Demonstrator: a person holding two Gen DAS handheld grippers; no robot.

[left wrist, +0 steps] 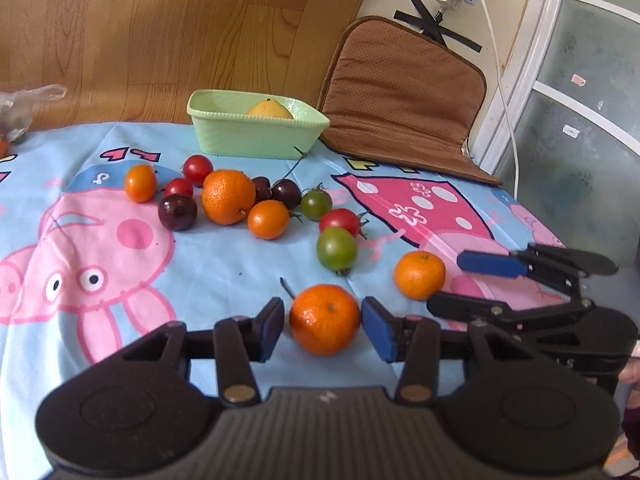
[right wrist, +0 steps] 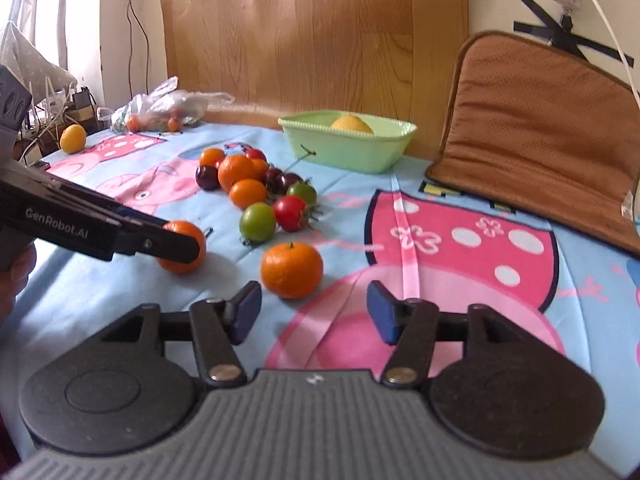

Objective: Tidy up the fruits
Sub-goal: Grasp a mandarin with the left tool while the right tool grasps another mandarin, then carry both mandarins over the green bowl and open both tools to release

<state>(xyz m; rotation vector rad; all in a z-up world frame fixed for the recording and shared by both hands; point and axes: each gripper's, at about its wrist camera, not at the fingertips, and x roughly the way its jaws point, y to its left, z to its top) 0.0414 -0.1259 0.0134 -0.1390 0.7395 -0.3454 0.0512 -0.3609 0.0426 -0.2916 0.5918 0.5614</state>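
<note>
While only one yellow fruit (left wrist: 269,109) sits in the tub (left wrist: 256,136), we're barely started (pile (left wrist: 228,200) ahead untouched). Our left gripper (left wrist: 322,326) brackets a mandarin (left wrist: 324,318), pads beside it, no clear squeeze. Our right gripper (right wrist: 314,312) is spread, empty, second mandarin (right wrist: 292,269) just ahead. Open cloth to the tub; cushion (right wrist: 540,128) crowds the right.
</note>
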